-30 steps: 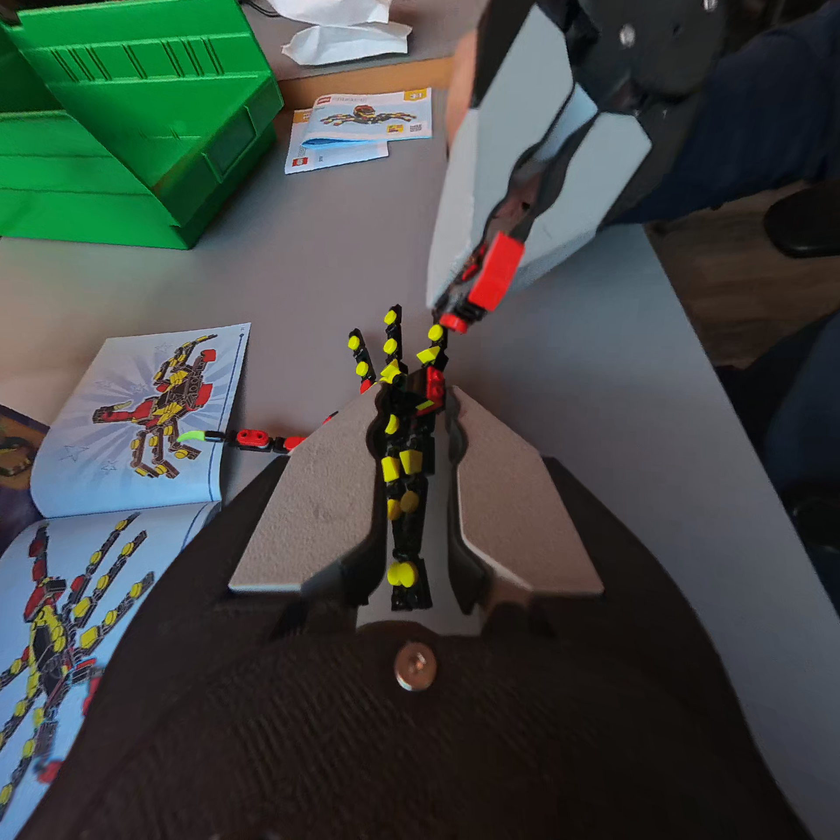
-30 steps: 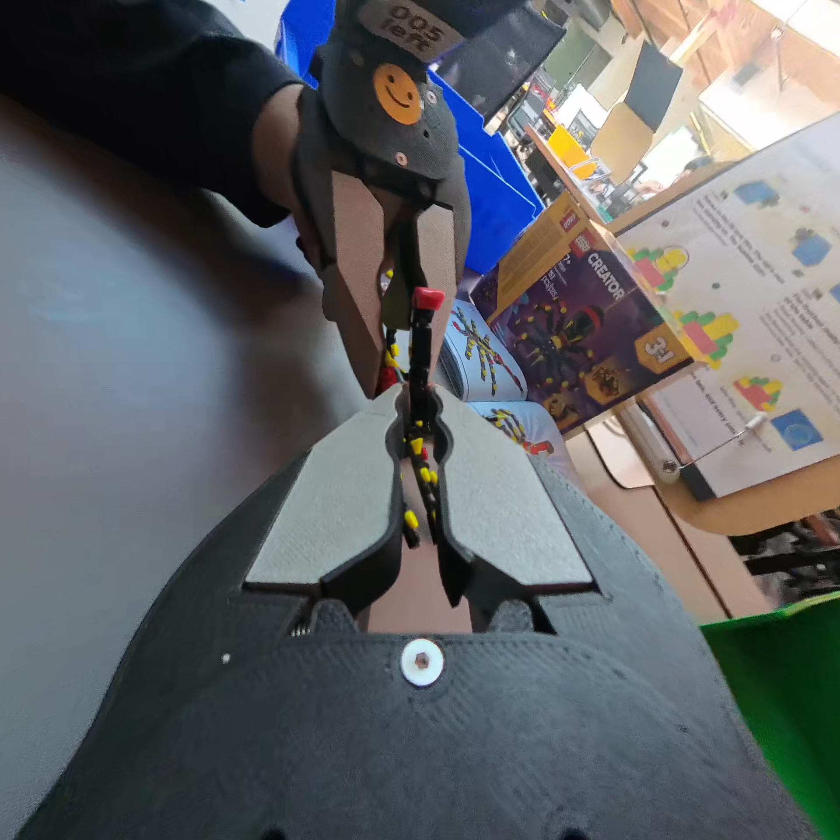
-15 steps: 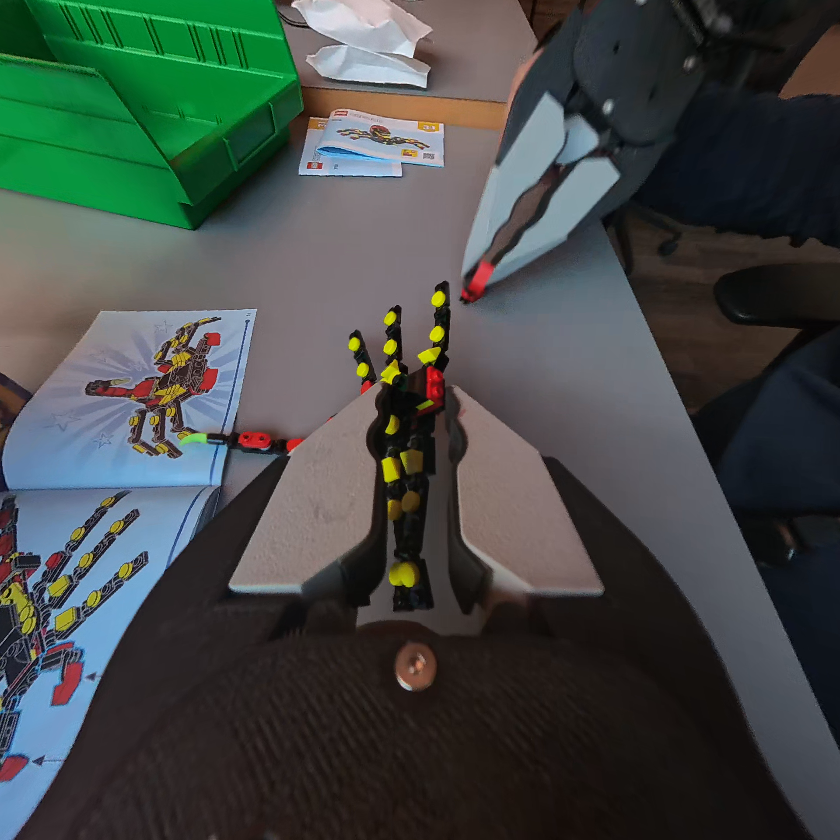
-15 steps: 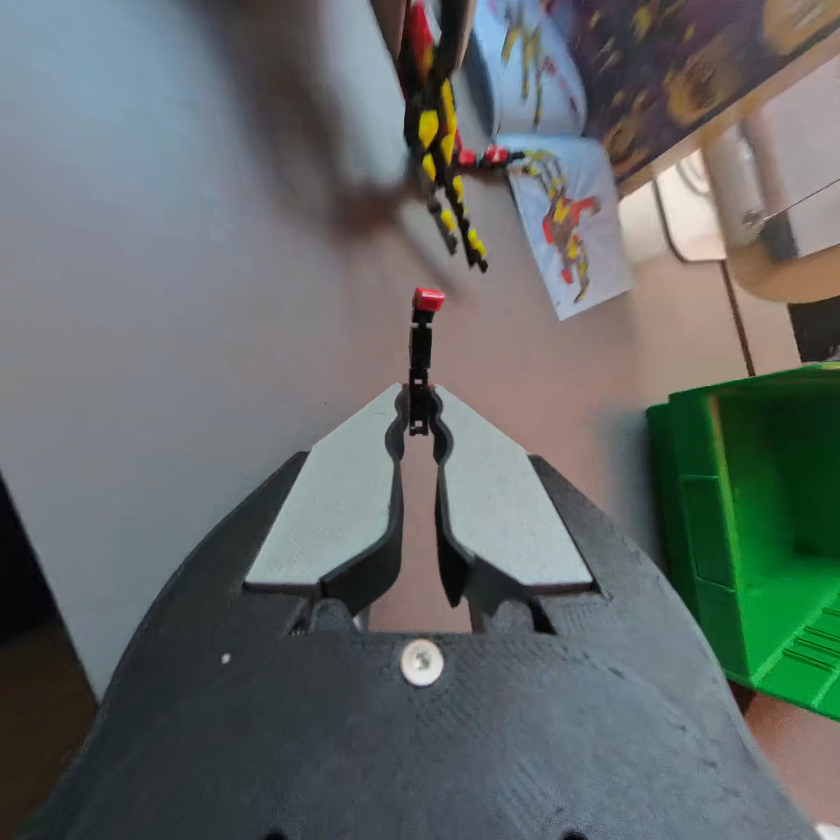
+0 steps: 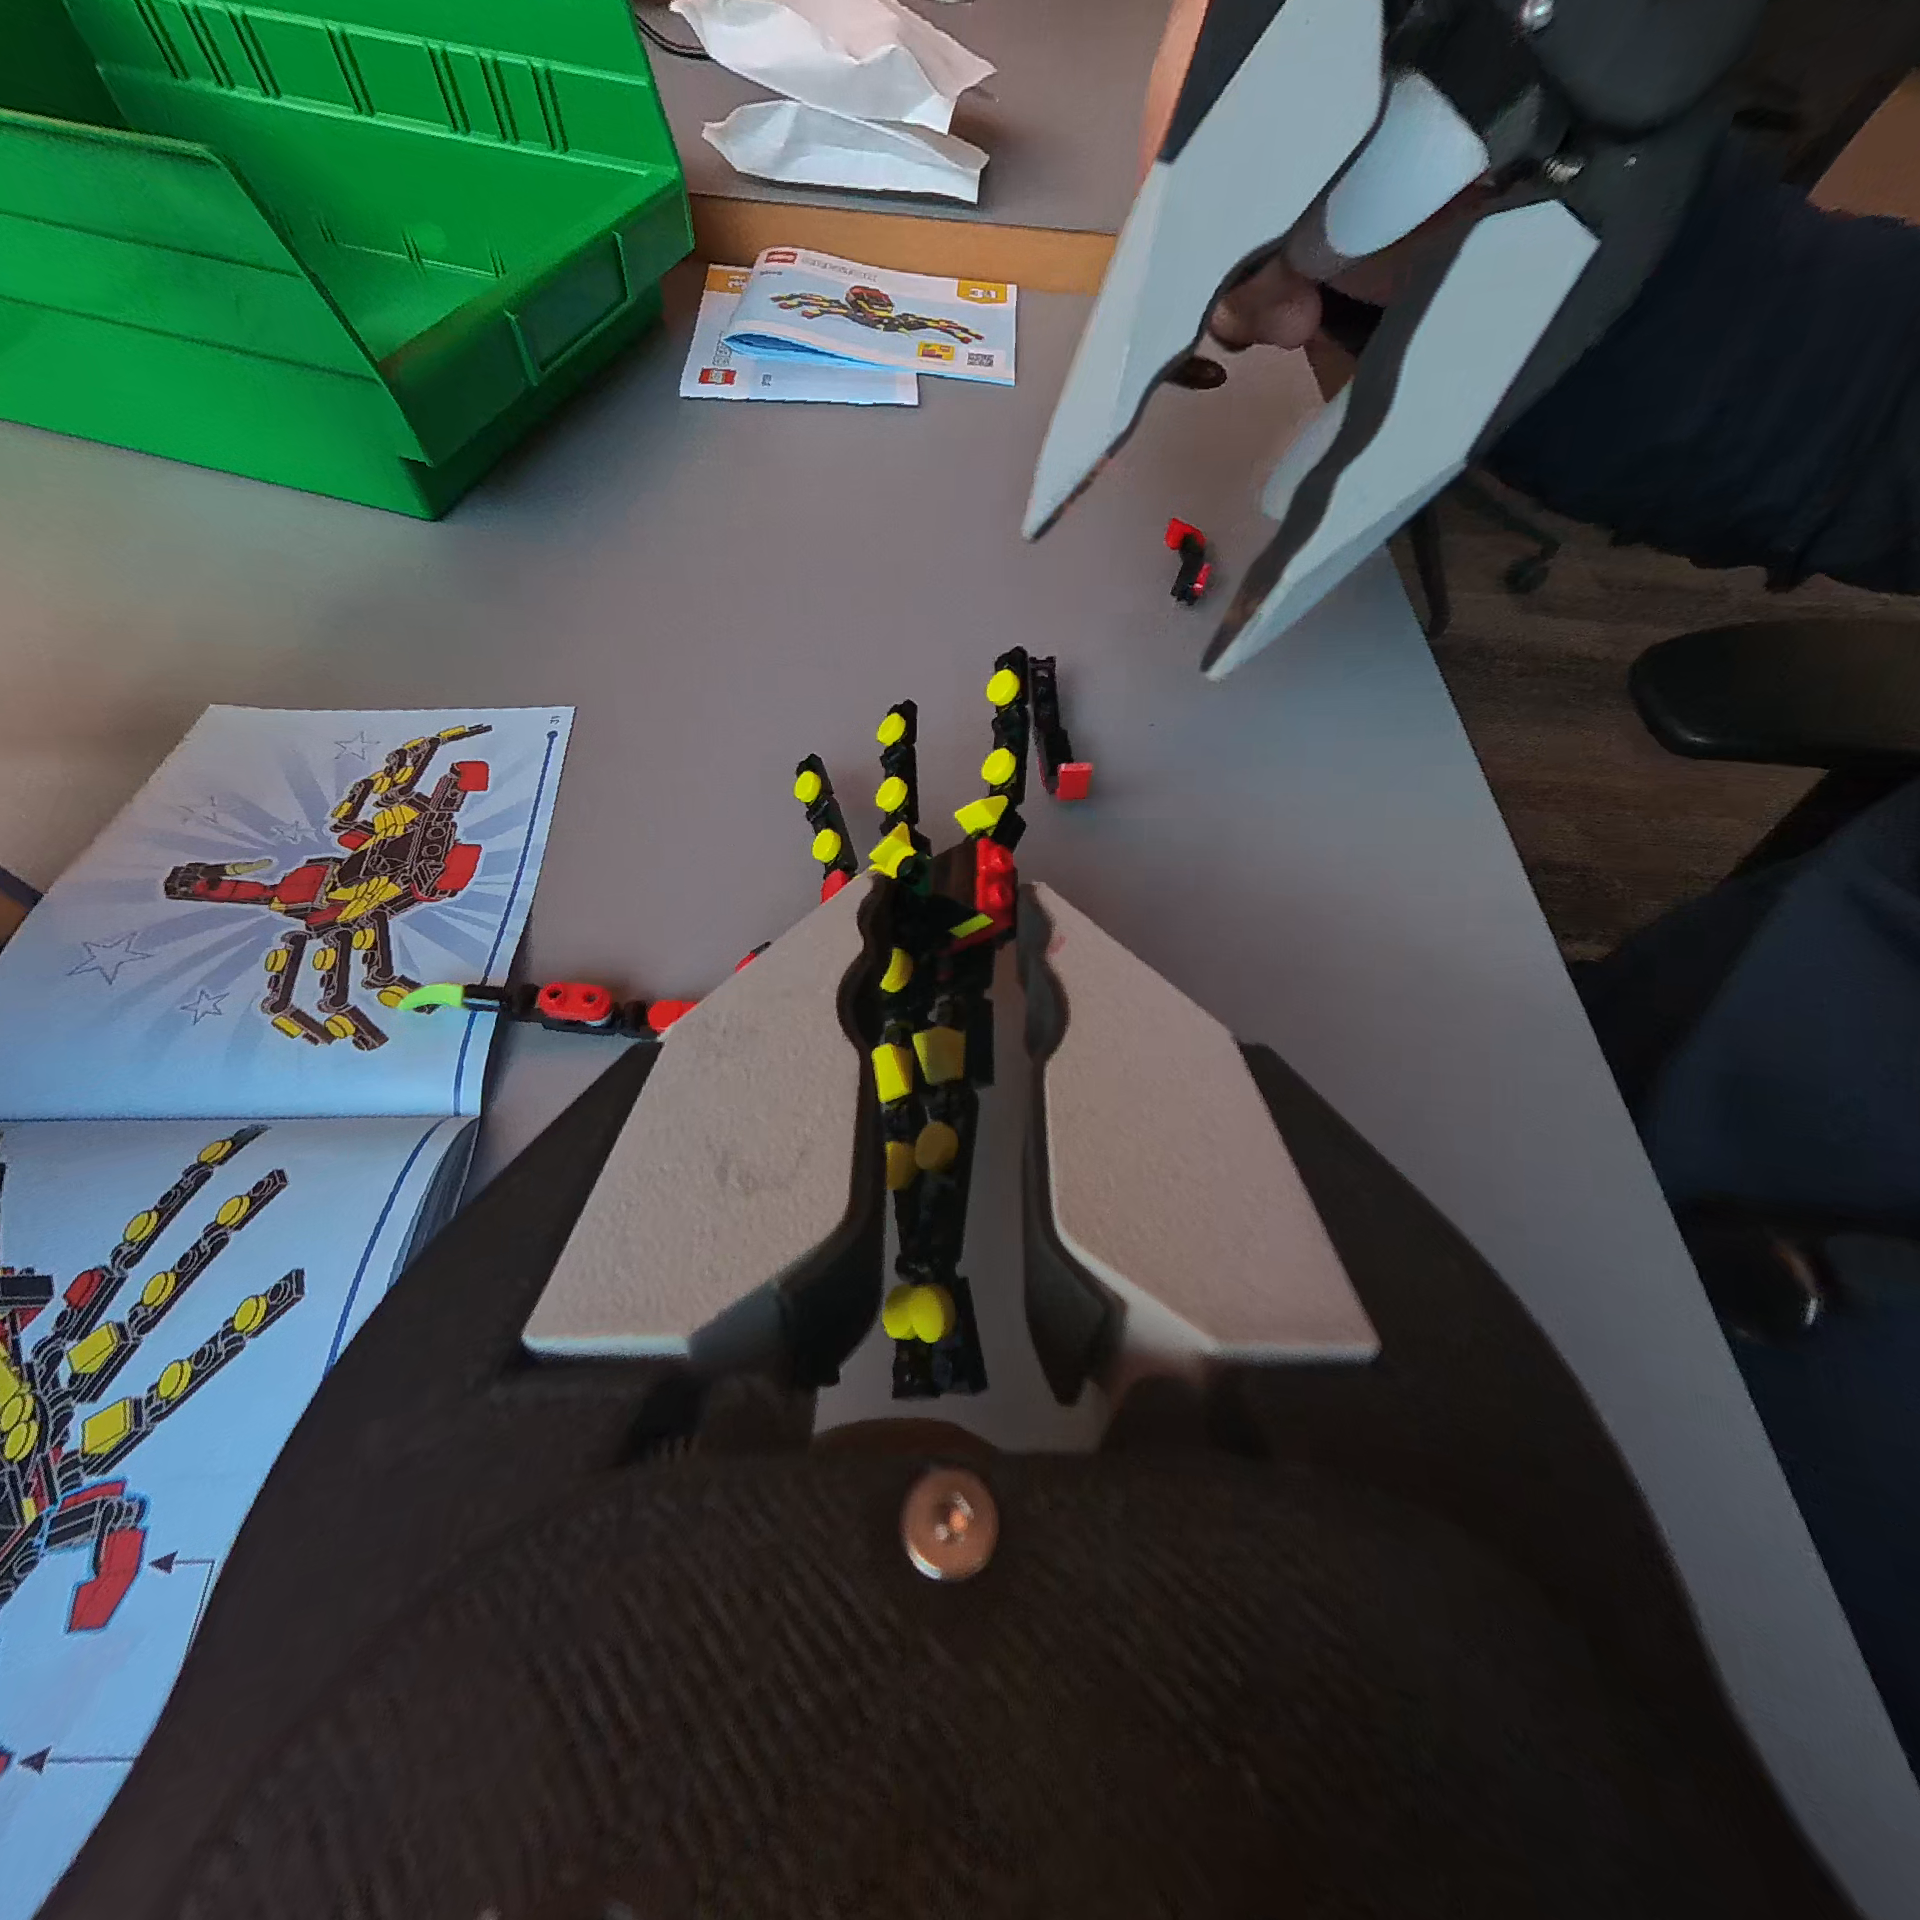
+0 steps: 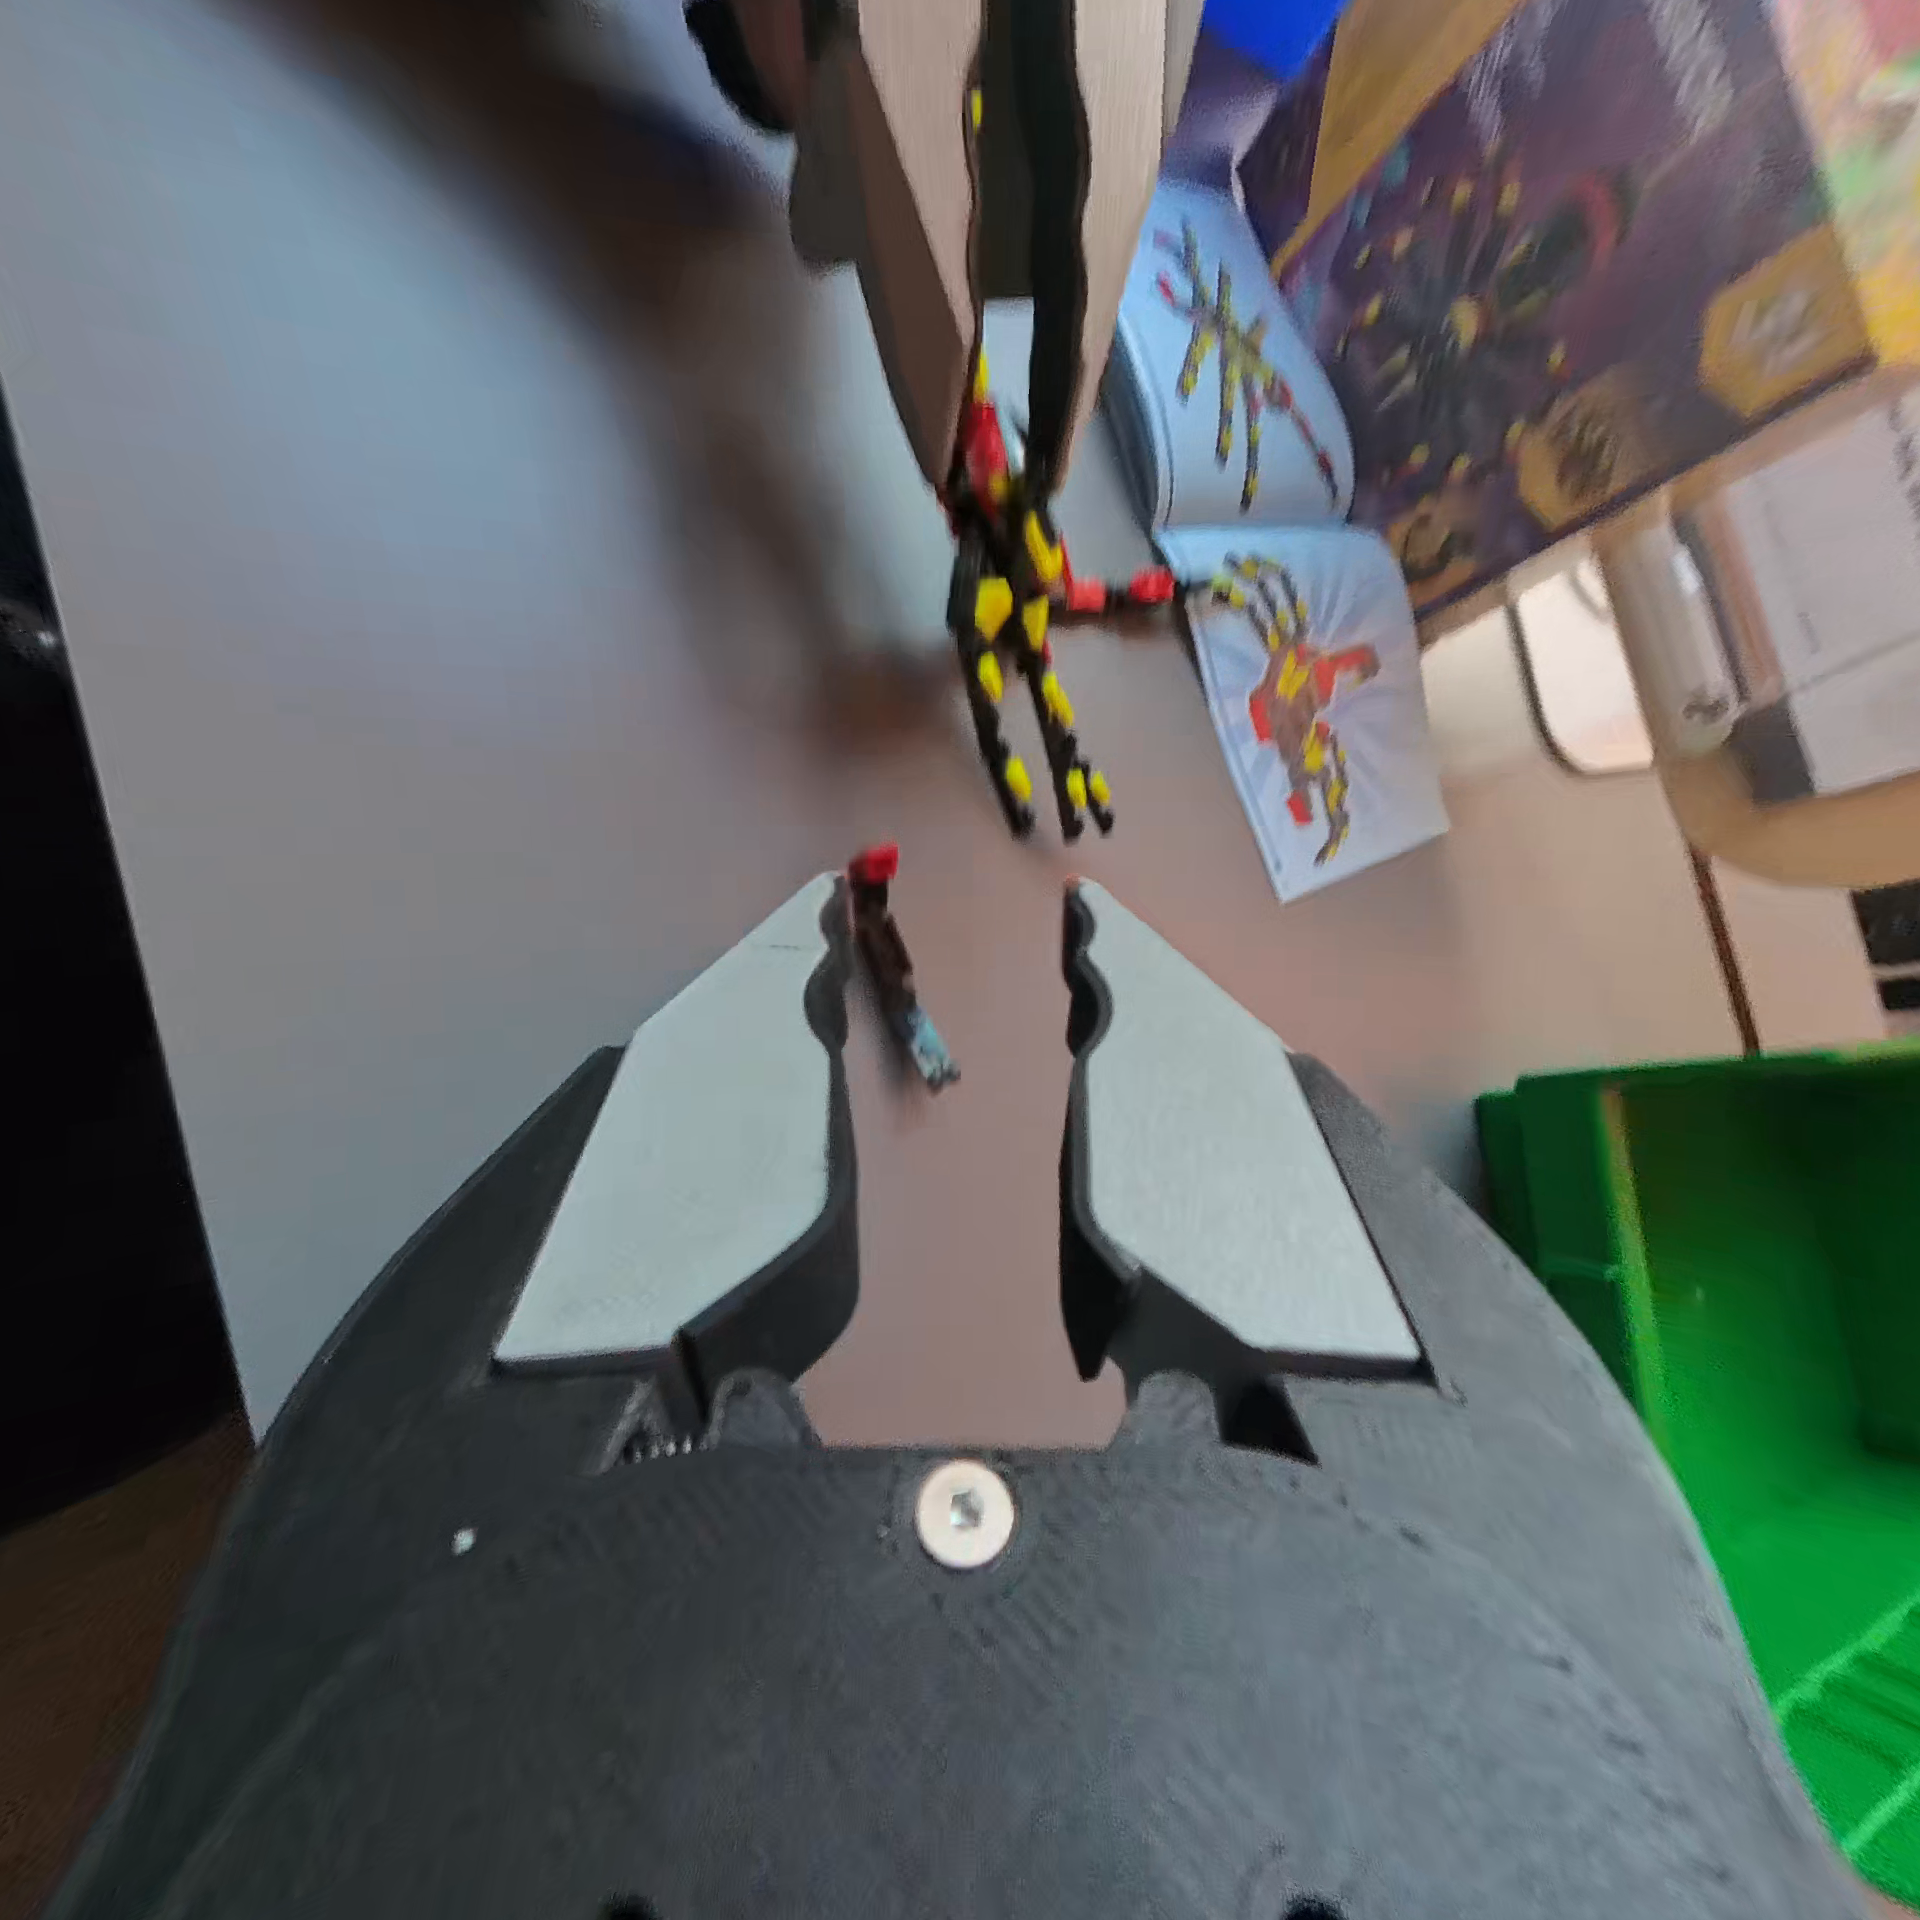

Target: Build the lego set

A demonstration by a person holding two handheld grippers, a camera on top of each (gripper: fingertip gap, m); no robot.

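Observation:
My left gripper [image 5: 945, 894] is shut on the black, yellow and red lego model [image 5: 930, 1091] and holds it low over the grey table [image 5: 727, 582]. The model's yellow-studded legs [image 5: 899, 769] stick out past the fingertips. A black segment with a red end [image 5: 1055, 743] lies beside them. My right gripper [image 6: 951, 888] is open, and it also shows in the left wrist view [image 5: 1122, 597]. A small black piece with a red tip [image 6: 883, 956] is loose between its fingers, close to one of them, and also shows in the left wrist view [image 5: 1187, 561]. The model [image 6: 1013, 623] hangs ahead of it.
A green bin [image 5: 312, 239] stands at the far left. An open instruction booklet [image 5: 301, 914] lies left of the model, a smaller one [image 5: 852, 332] and crumpled white paper [image 5: 842, 114] farther back. The lego box [image 6: 1538, 291] stands behind. The table edge [image 5: 1475, 790] runs close on the right. One gripper's finger ends stand about 9 cm off the other's.
My right gripper has drawn back from the model and opened, letting go of the small black and red piece. My left gripper still holds the model in about the same place.

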